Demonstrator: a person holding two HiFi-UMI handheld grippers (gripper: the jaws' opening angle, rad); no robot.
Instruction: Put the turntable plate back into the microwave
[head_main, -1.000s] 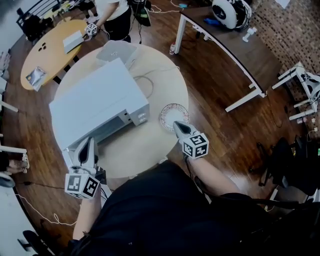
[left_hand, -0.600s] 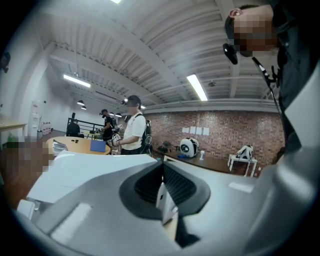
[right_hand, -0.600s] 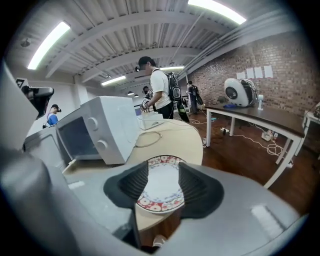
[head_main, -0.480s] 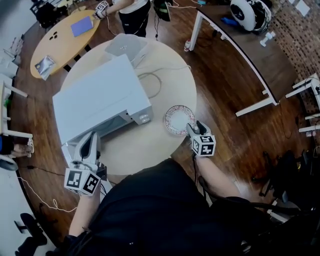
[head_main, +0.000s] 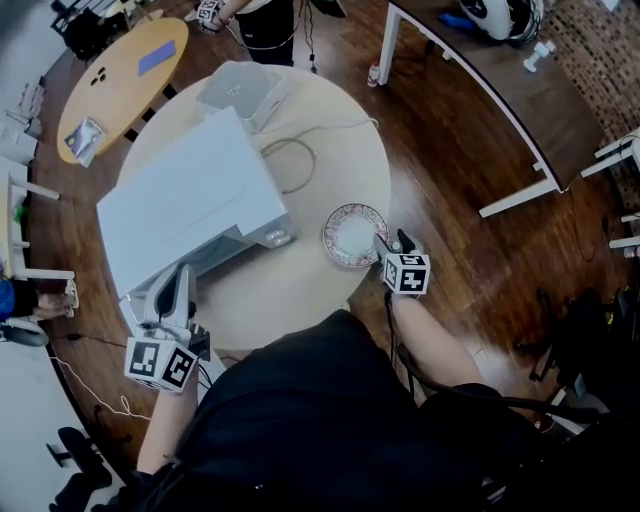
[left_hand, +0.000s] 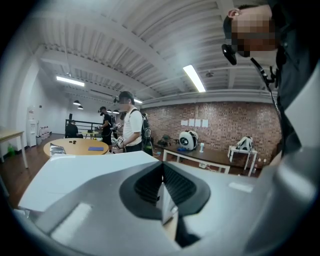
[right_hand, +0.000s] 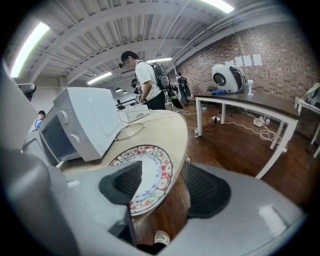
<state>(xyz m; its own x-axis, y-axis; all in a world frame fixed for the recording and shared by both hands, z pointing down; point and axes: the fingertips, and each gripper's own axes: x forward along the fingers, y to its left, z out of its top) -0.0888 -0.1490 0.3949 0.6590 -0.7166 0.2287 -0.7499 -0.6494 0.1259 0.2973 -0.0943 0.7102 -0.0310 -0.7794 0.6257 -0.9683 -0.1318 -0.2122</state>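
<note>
The turntable plate (head_main: 353, 235), white with a red patterned rim, lies flat on the round beige table (head_main: 300, 290) near its right edge. The white microwave (head_main: 190, 210) stands left of it. My right gripper (head_main: 392, 243) is low at the plate's near rim. In the right gripper view its jaws have just been opening and stand wide, with the plate (right_hand: 147, 175) edge between them and untouched by the pads; the microwave (right_hand: 85, 125) is at left. My left gripper (head_main: 172, 295) hovers by the microwave's front left corner. The left gripper (left_hand: 161, 172) has its pads together and holds nothing.
A grey box (head_main: 240, 90) and a looped cable (head_main: 290, 160) lie on the table behind the microwave. An oval wooden table (head_main: 110, 80) stands far left, a long dark desk (head_main: 480, 80) far right. A person (right_hand: 147, 80) stands beyond the table.
My right gripper came down to the plate's near rim and its jaws went from together to wide apart. The left gripper edged slightly forward by the microwave.
</note>
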